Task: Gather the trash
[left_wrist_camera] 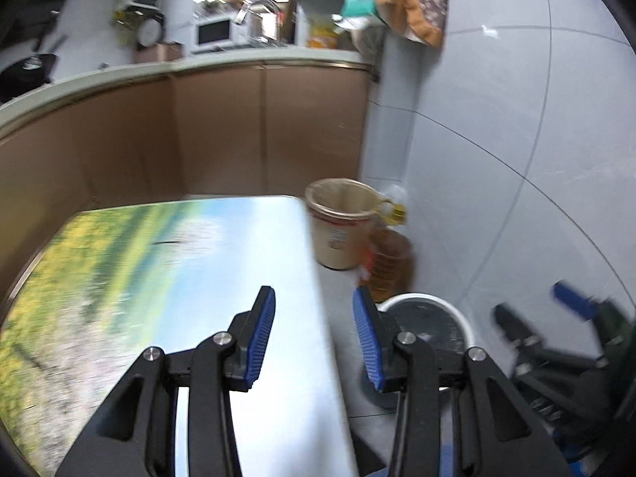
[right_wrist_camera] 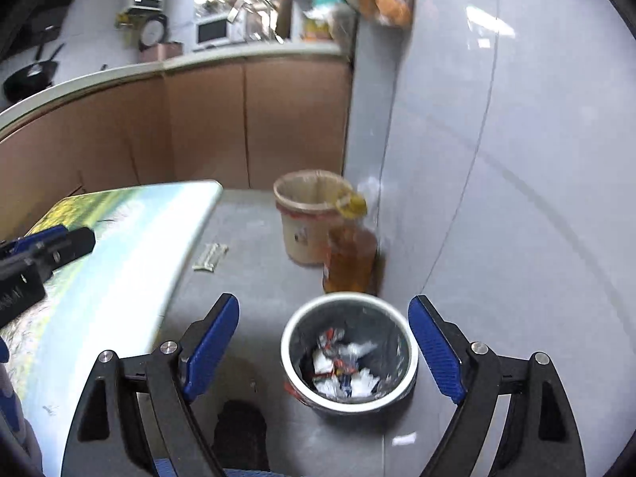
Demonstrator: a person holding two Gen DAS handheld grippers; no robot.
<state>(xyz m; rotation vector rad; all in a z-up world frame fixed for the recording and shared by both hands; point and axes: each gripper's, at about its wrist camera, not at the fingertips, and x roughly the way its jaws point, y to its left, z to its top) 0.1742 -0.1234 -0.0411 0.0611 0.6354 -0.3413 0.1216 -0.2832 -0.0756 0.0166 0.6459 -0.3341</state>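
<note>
The right gripper (right_wrist_camera: 324,342) points down at a slant over the floor with its blue-padded jaws spread wide and nothing between them; seen through the gap, directly below, stands the white-rimmed trash bin (right_wrist_camera: 349,357). The left gripper (left_wrist_camera: 314,330) tilts down the same way above the table's right edge, its jaws partly apart and empty. From largest to smallest: a pale grey tiled wall (right_wrist_camera: 516,159) fills the right side, brown cabinet fronts (left_wrist_camera: 218,131) under a light countertop run across the back, and the table (left_wrist_camera: 159,278), covered in a printed landscape of sky and yellow-green field, takes up the left. The grey floor (right_wrist_camera: 254,270) lies between table and wall. Against the wall stand a beige lined bucket (right_wrist_camera: 310,214) and, just in front of it, a jug of amber liquid (right_wrist_camera: 349,258) with a yellow cap, close behind the bin. The trash bin holds crumpled white and red wrappers (right_wrist_camera: 342,365). A small pale wrapper (right_wrist_camera: 210,256) lies on the floor near the table's edge. A microwave (left_wrist_camera: 212,31) sits on the counter.
</note>
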